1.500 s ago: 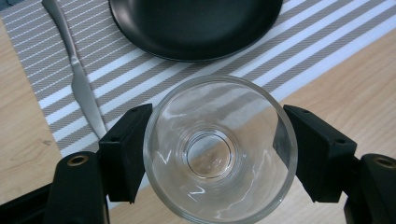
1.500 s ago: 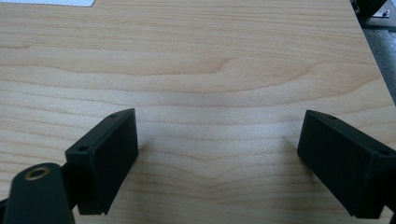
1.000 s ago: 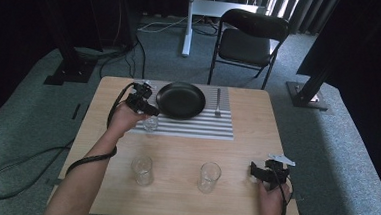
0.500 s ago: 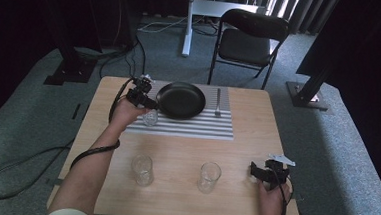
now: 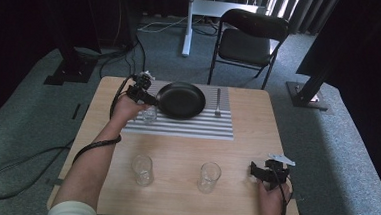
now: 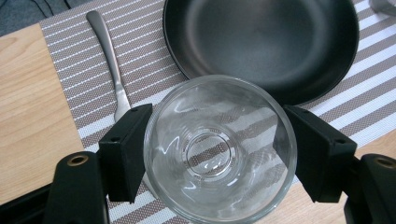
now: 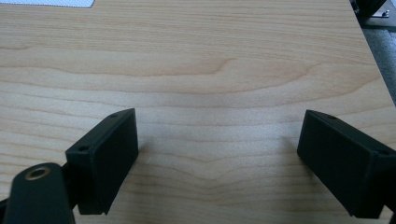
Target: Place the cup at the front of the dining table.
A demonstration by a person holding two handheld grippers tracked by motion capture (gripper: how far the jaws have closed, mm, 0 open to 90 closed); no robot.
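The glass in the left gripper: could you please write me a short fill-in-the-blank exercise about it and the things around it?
1. The left gripper is shut on a clear ____.
2. The black pan rests on a ____ placemat.
3. Two more glasses stand on the bare wooden ____.
4. The right gripper is ____, with nothing between its jaws.

Missing words: glass; striped; table; open

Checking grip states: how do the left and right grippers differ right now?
The left gripper is shut on a clear glass over the striped placemat; the right gripper is open with nothing between its jaws. The left sits beside the black pan; the right sits over bare table. Both have black jaws.
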